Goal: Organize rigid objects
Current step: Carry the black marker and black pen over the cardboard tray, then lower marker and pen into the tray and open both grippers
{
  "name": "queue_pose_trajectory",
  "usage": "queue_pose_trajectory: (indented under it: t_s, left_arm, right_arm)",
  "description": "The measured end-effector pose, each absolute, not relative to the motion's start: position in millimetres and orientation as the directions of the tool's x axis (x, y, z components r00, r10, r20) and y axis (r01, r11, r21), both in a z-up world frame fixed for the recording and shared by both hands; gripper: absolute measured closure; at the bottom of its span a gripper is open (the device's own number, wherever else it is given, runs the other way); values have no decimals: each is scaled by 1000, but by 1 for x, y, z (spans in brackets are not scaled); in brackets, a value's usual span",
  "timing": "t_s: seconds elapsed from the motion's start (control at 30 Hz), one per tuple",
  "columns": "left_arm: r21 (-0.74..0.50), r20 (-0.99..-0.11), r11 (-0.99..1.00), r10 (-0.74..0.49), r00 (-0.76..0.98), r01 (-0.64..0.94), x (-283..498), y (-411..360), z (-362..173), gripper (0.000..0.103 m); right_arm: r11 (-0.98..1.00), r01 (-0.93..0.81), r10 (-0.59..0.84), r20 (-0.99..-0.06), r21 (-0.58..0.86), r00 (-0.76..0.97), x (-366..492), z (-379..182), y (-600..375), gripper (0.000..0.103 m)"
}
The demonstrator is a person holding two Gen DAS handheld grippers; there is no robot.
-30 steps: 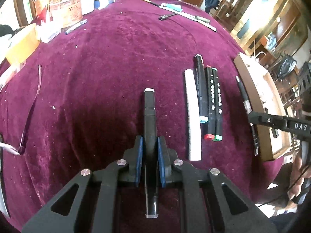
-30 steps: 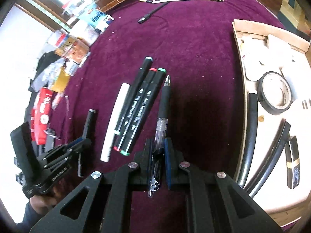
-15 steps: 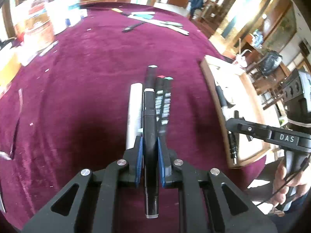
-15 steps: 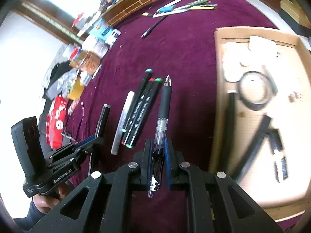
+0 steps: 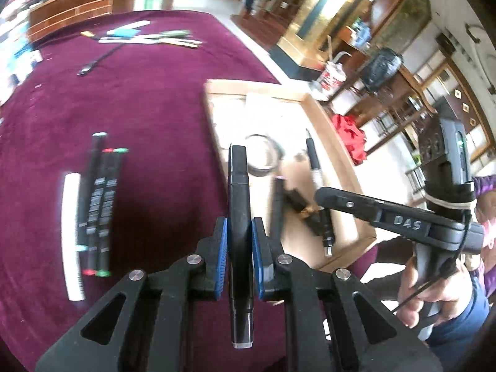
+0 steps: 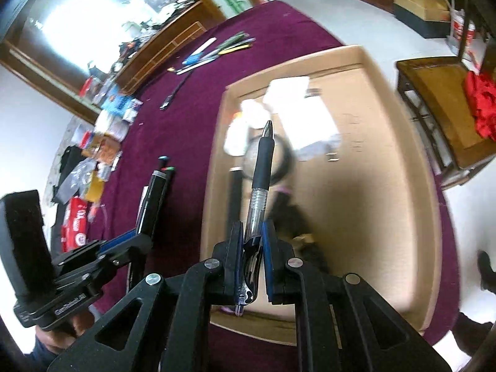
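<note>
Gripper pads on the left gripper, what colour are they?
Blue pads, clamped on a black marker; clearest in the left wrist view.

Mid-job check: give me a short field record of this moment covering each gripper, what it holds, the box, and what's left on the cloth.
left gripper: shut on black marker, carried above the cloth beside the box
right gripper: shut on clear pen, tip pointing over the box
cardboard box: open, already holds a tape roll, dark pens and white items
left on purple cloth: a row of markers with a white pen; more pens at the far edge
image quality: motion-blurred
</note>
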State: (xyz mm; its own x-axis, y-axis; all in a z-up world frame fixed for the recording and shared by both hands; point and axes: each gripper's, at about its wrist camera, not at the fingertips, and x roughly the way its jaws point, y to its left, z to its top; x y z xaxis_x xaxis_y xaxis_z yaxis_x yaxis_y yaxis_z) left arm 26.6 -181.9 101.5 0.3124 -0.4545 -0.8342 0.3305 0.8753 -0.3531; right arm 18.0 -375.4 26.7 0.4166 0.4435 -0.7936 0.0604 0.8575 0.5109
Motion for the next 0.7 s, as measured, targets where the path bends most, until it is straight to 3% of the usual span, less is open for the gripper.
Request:
queue_pose_trajectory:
  t_s: [0.3,0.7]
  left_arm:
    - [-375,-846,853,-475,243,363,32,-246,79,91]
    - [-333,-877,892,-413,247,306,34,-262,50,91]
  right_arm:
    - [898,67,380,-844,434,378,15,8,-405,92]
    - [923,11,359,-873,384,330,17,-8,-408,92]
